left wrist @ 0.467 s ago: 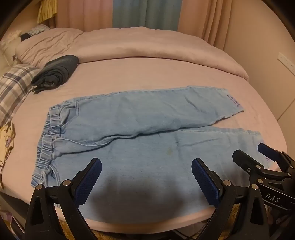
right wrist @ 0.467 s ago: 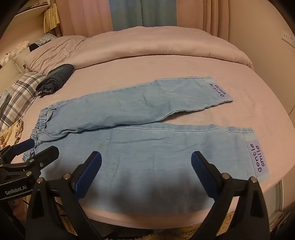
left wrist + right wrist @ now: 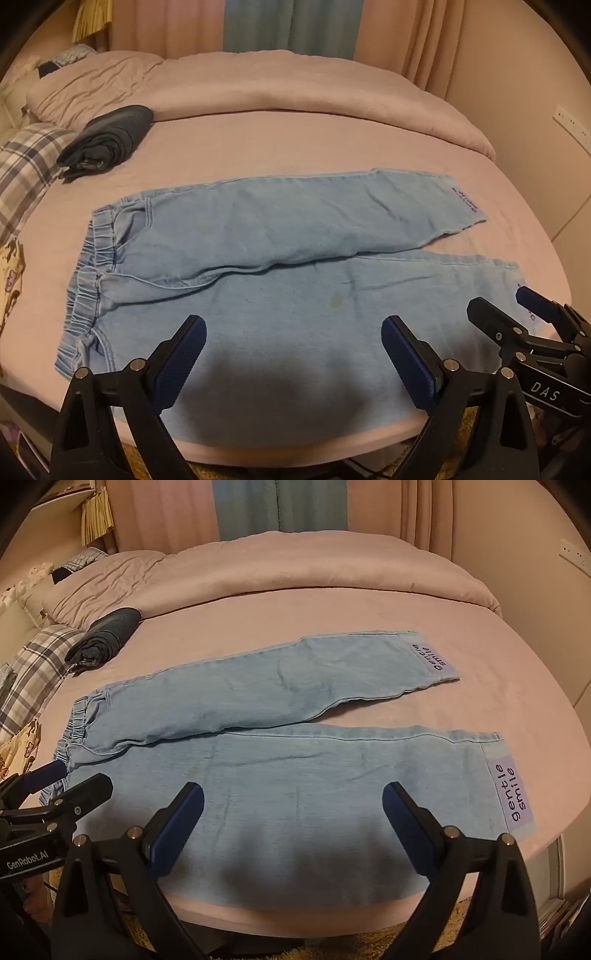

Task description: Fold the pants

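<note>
A pair of light blue pants [image 3: 280, 295] lies flat on the pink bed [image 3: 295, 155], waistband to the left and both legs running right. The far leg angles away from the near one, so the hems sit apart, each with a lilac "gentle smile" label [image 3: 511, 795]. Far left, a dark folded garment [image 3: 107, 142] rests well apart from the pants, beside a plaid pillow [image 3: 26, 166]. A rumpled pink duvet [image 3: 295, 88] is heaped along the far side, clear of the denim. The left tongs [image 3: 293, 363] hang wide open over the near leg, gripping nothing. The right tongs [image 3: 293, 829] are likewise spread, empty, above the same leg.
</note>
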The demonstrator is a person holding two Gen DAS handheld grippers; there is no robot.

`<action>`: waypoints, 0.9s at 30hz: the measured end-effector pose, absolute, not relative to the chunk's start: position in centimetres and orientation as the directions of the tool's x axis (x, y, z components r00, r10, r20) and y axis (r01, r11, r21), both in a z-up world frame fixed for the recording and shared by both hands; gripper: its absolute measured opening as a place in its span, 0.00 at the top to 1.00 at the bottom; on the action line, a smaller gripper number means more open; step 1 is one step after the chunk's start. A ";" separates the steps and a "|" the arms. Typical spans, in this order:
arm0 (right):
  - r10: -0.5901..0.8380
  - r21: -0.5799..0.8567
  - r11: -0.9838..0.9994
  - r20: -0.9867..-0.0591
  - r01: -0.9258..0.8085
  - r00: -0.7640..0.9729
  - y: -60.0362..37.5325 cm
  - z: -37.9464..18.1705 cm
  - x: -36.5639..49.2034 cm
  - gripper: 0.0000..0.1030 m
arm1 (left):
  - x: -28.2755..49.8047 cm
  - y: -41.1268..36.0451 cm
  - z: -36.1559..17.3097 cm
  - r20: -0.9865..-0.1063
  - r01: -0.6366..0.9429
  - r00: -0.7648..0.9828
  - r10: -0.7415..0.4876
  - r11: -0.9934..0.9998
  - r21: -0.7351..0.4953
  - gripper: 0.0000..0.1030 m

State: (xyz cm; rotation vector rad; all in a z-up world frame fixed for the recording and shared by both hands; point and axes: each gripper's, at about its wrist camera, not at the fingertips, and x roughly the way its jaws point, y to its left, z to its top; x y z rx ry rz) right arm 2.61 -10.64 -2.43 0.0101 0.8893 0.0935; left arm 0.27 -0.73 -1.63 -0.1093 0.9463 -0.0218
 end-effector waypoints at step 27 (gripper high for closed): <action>0.093 0.077 0.996 -0.759 -0.052 0.645 -11.2 -2.8 2.5 0.21 | 0.2 -1.0 -1.5 -0.812 -0.012 0.576 -0.098 0.992 -0.128 0.16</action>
